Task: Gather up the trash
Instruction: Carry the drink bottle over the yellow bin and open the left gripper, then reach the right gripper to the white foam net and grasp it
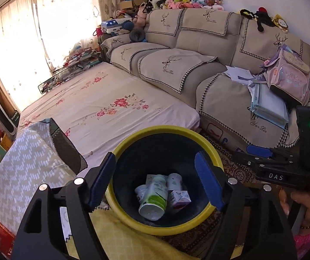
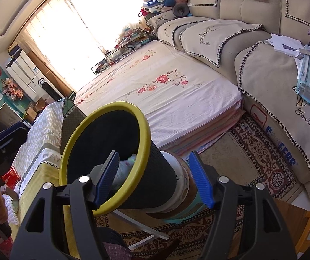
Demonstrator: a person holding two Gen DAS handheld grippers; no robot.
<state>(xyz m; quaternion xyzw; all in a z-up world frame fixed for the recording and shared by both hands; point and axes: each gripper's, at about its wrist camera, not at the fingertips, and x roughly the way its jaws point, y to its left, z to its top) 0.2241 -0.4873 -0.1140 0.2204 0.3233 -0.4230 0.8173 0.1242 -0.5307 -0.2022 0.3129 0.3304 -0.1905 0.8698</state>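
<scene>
A black trash bin with a yellow rim point(image 1: 165, 130) stands on the rug. Inside lie a green-and-white bottle point(image 1: 153, 197), other white bottles and a small pink carton point(image 1: 179, 198). My left gripper point(image 1: 158, 182) hovers open and empty directly above the bin's mouth. My right gripper point(image 2: 155, 177) is open and empty, its blue fingers either side of the bin's wall and rim point(image 2: 72, 134), seen from the bin's right. The right gripper also shows in the left wrist view point(image 1: 261, 151), to the right of the bin.
A low bed with a floral sheet point(image 1: 111, 99) lies behind the bin. A beige sofa point(image 1: 198, 49) holds papers and a pink backpack point(image 1: 289, 75). A cloth-covered table point(image 1: 25, 162) is at left. A patterned rug point(image 2: 252, 151) covers the floor.
</scene>
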